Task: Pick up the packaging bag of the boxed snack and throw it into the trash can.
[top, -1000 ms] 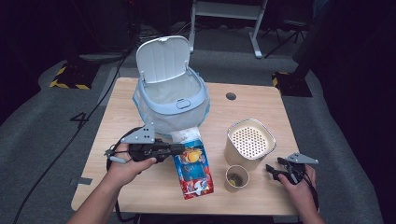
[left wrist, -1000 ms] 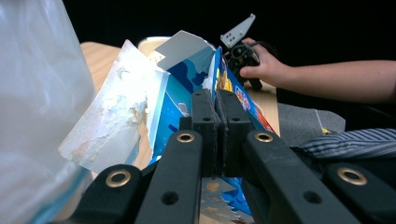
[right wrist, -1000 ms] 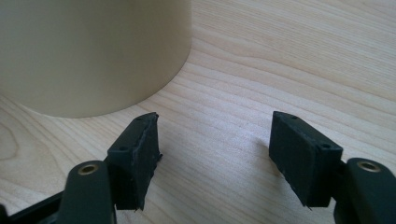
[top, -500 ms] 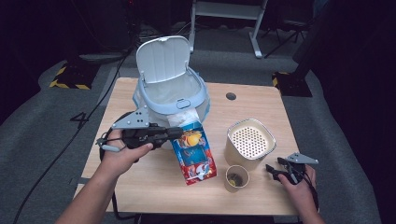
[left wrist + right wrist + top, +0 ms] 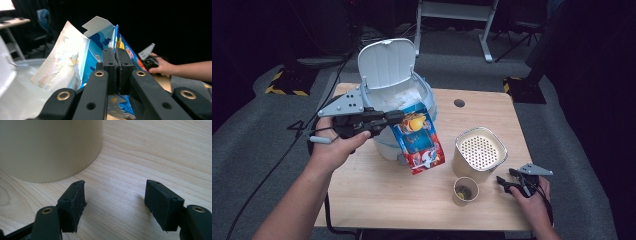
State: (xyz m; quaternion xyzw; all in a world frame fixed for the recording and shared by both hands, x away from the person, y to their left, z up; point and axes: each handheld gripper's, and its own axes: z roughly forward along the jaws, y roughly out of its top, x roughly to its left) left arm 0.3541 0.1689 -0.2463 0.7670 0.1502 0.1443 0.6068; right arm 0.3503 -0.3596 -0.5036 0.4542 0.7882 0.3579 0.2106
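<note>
High view: left gripper (image 5: 396,118) jaws pinch a blue-and-red printed carton (image 5: 419,138), top flaps open, hanging tilted

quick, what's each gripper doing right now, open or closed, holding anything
Left gripper: closed on the flattened blue snack box, held up in front of the open bin.
Right gripper: open, nothing between its jaws, low over the table.

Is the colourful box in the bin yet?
Not yet. Done: the bin has its lid open and the box is off the table. In hand: the left gripper clamps it, tilted by the bin's rim. Left: dropping it in.
</note>
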